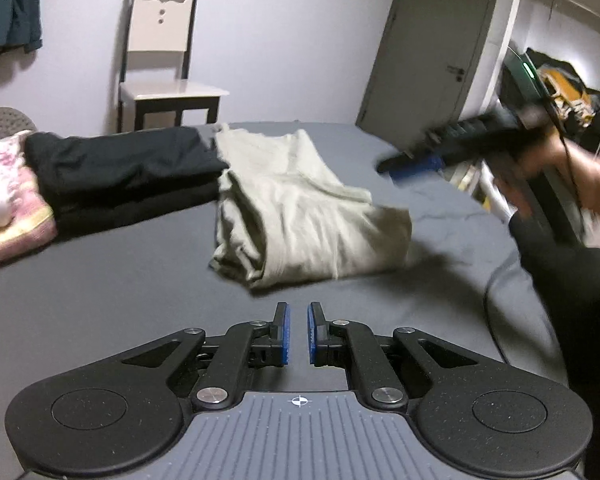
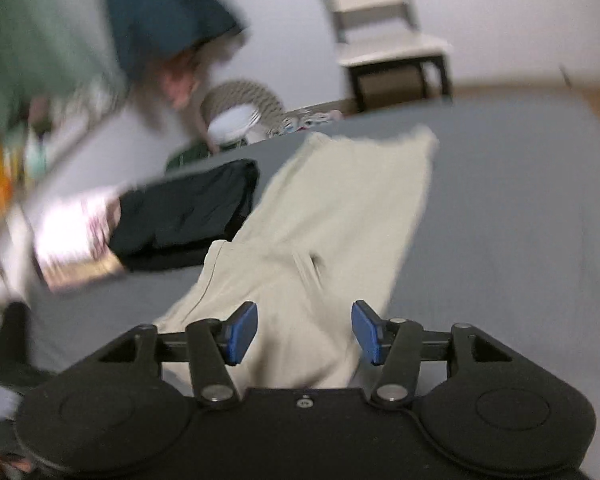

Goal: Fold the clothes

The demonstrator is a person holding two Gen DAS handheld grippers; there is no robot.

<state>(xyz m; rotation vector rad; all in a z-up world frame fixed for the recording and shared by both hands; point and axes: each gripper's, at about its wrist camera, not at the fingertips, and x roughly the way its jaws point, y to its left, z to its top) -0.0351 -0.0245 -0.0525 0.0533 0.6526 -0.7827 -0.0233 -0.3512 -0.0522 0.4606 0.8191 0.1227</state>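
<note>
A beige garment (image 1: pixel 300 208) lies partly folded on the grey bed (image 1: pixel 120 292); the right wrist view shows it (image 2: pixel 340 216) stretching away from the camera. My left gripper (image 1: pixel 298 334) hovers just short of its near edge, its blue pads almost together with nothing between them. My right gripper (image 2: pixel 304 332) stands open above the garment's near end, holding nothing. In the left wrist view the right gripper (image 1: pixel 412 164) is a blur at the right, held by a person's hand (image 1: pixel 540 176).
A folded black stack (image 1: pixel 124 176) and a pink floral stack (image 1: pixel 8 200) lie on the bed's left side. A white chair (image 1: pixel 168 68) stands against the far wall. A grey door (image 1: pixel 432 52) is at the right. A cable (image 1: pixel 496 308) trails over the bed.
</note>
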